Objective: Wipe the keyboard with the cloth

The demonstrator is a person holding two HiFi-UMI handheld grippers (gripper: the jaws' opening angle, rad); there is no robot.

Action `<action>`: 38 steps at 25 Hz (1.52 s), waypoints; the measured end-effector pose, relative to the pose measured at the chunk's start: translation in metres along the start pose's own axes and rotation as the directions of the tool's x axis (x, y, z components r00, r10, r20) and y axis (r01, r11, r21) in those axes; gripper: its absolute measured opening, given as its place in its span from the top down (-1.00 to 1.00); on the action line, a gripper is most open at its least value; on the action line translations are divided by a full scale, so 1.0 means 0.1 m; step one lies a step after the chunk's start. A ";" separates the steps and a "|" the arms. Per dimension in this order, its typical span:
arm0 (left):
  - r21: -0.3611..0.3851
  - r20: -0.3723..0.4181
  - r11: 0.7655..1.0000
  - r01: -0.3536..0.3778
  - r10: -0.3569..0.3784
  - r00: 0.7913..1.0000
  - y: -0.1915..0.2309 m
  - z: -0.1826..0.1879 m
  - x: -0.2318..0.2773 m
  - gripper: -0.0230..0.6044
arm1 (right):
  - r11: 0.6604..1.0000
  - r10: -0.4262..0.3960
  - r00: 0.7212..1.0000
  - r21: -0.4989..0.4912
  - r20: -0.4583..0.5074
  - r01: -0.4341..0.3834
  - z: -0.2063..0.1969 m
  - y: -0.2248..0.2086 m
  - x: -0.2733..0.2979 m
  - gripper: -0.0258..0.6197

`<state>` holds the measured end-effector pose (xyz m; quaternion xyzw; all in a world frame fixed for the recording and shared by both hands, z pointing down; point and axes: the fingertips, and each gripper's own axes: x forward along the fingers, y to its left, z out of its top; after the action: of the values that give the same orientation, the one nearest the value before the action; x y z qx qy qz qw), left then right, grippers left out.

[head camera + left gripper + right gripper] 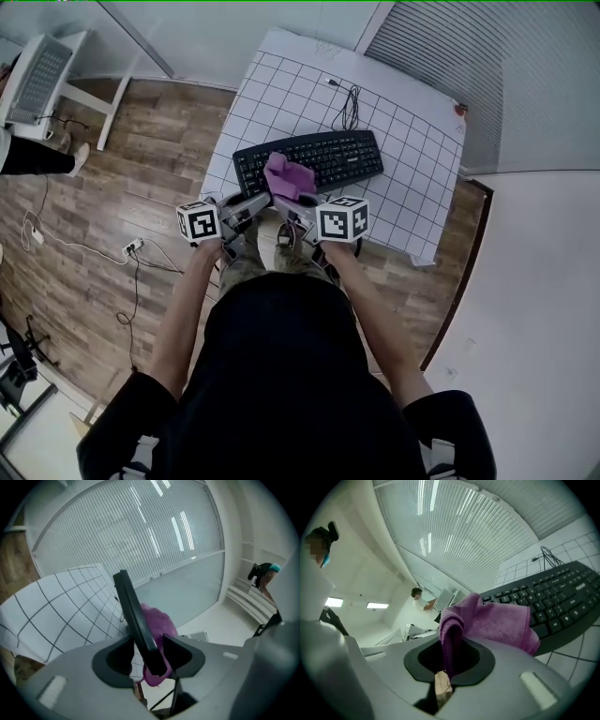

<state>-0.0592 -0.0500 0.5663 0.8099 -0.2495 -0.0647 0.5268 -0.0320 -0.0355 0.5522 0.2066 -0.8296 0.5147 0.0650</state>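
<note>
Head view: cloth point(289, 178) (purple) over keyboard point(349, 155).

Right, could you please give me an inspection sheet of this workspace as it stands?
Surface: table under a white gridded sheet.
Job's things: black keyboard lies on the table; purple cloth is bunched at its near edge.
Clutter: small reddish thing at the table's far right corner.
Grippers: left tool has the keyboard's edge between its jaws, and whether they press on it is unclear; right tool is shut on the cloth.
Cables: keyboard cable lies looped behind the keyboard; power strip with leads sits on the floor to the left.
Surroundings: wood floor, white stand at far left, a person in the background.
</note>
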 end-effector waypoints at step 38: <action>0.744 0.501 0.348 -0.570 0.273 0.821 -0.62 1.28 0.00 0.68 | 0.688 -0.205 0.770 -0.470 0.604 0.553 1.00 0.43 -0.53 0.76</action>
<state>-0.0855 -0.1350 0.4561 0.8474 -0.5227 0.0933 -0.0051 0.0093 -0.0921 0.4536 0.4740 -0.8734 0.1105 0.0187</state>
